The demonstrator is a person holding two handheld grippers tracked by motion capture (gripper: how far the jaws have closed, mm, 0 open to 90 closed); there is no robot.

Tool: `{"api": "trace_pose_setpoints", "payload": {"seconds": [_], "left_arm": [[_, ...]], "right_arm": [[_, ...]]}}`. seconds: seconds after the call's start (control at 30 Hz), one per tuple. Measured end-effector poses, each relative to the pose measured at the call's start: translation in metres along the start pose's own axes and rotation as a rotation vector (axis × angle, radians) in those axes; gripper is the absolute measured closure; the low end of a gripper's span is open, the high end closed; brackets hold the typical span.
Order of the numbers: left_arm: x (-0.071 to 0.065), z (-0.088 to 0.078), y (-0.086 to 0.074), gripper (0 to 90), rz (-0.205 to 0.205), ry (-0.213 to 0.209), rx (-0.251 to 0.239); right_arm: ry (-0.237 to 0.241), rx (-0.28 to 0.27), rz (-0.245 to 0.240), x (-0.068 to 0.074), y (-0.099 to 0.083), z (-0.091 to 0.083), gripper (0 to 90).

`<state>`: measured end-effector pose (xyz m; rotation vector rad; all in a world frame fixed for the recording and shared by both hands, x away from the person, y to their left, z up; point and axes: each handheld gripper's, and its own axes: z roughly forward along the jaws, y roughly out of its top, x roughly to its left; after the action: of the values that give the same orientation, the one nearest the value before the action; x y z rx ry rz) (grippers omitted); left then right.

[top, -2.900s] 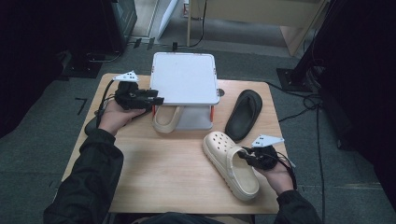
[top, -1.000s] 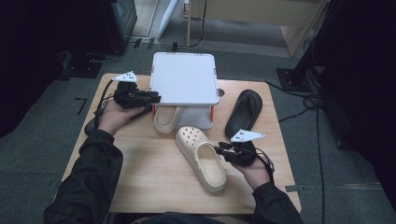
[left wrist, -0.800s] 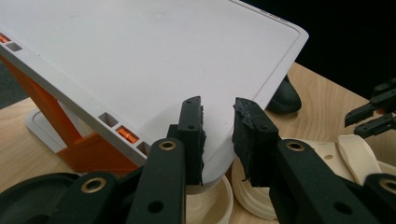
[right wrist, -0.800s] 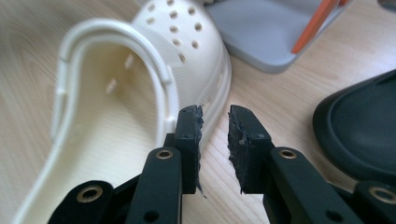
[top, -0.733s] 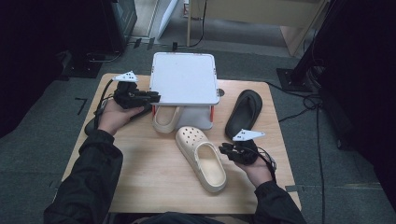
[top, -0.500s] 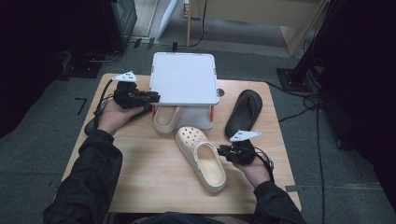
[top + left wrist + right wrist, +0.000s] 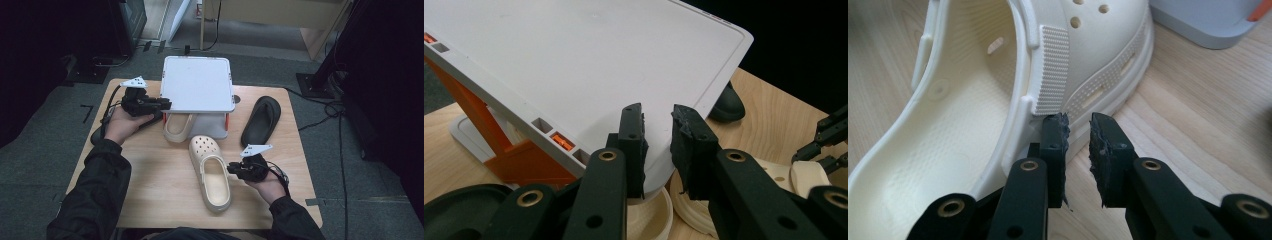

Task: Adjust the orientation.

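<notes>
The right gripper (image 7: 1078, 125), jaws nearly closed and empty, sits just beside the clog's (image 7: 998, 100) side, its length running away ahead.

Cream clog (image 7: 212, 172) with round holes on the toe and a ribbed strap patch, 2nd cream clog (image 7: 176, 126) under the white stand (image 7: 197, 82). Stand has orange legs (image 7: 484, 125). Black sandal (image 7: 261, 120) right of the stand. Light wood-grain table (image 7: 150, 200). Grey carpet floor (image 7: 45, 165). Black sleeves (image 7: 90, 200).
</notes>
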<state>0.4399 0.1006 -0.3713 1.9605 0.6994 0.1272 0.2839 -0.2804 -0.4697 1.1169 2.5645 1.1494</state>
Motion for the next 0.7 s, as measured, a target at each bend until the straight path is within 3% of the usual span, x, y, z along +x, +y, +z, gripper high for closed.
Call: {"api": "trace_pose_setpoints", "payload": {"seconds": [0.33,0.53,0.6,0.7], "left_arm": [[0.0,0.0,0.0,76.1,-0.001,0.0,-0.001],[0.0,0.0,0.0,76.0,-0.001,-0.001,-0.002],[0.0,0.0,-0.001,76.0,-0.004,-0.002,-0.004],[0.0,0.0,-0.001,76.0,-0.004,-0.003,-0.004]], "right_arm": [[0.05,0.004,-0.009,0.009,0.002,0.01,75.1],[0.073,0.012,-0.031,0.015,0.006,0.019,69.0],[0.074,-0.02,-0.034,0.013,0.008,0.015,66.3],[0.083,-0.106,0.004,0.011,0.011,0.004,64.4]]}}
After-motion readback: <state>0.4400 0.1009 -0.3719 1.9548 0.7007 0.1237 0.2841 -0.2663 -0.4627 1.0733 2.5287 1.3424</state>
